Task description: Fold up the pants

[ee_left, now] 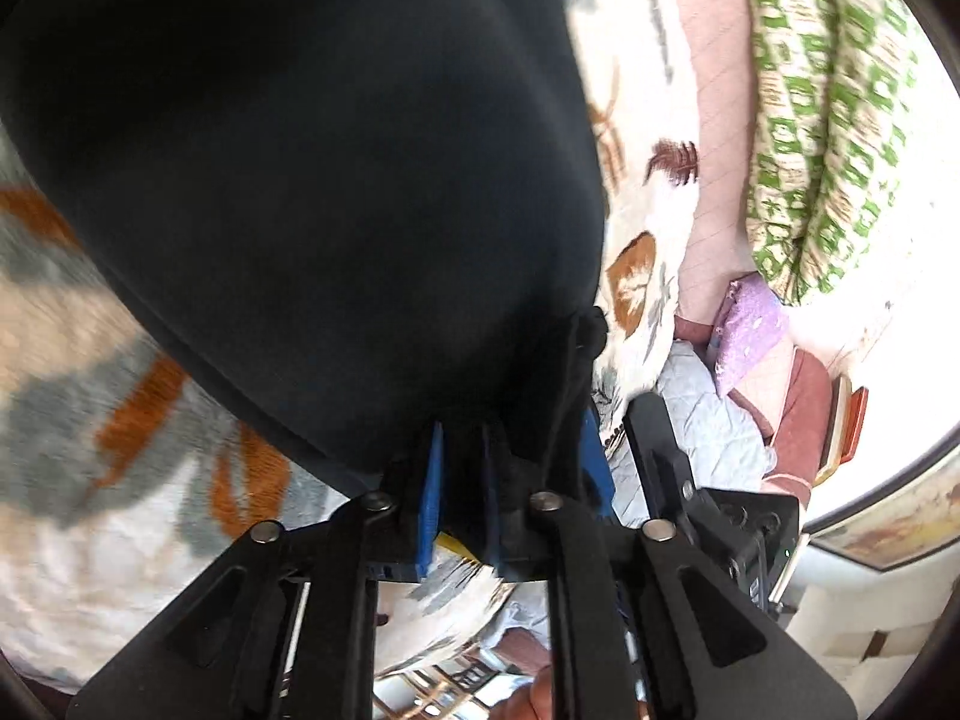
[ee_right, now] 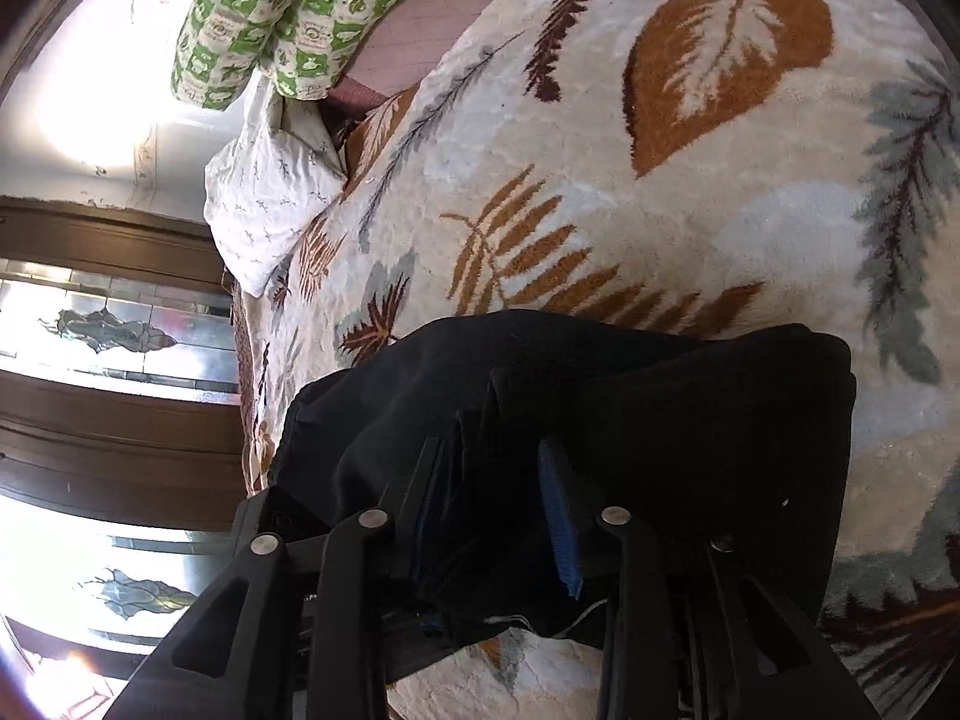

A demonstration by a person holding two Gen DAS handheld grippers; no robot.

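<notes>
Two grippers, each clamped on black pants. Left gripper point(ee_left: 462, 462): blue pads pinching a bunched edge of the pants point(ee_left: 300, 168), the cloth spreading ahead of the jaws. Right gripper point(ee_right: 492, 480): jaws closed on gathered folds of the pants point(ee_right: 660, 408), cloth heaped over and around the fingers. Leaf-patterned blanket point(ee_right: 600, 150) beyond the jaws; green patterned pillow point(ee_right: 288, 18) at its far edge.

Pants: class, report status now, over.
Left gripper shut on pants. Right gripper shut on pants, bunched over leaf-print blanket. Nothing in the way.
</notes>
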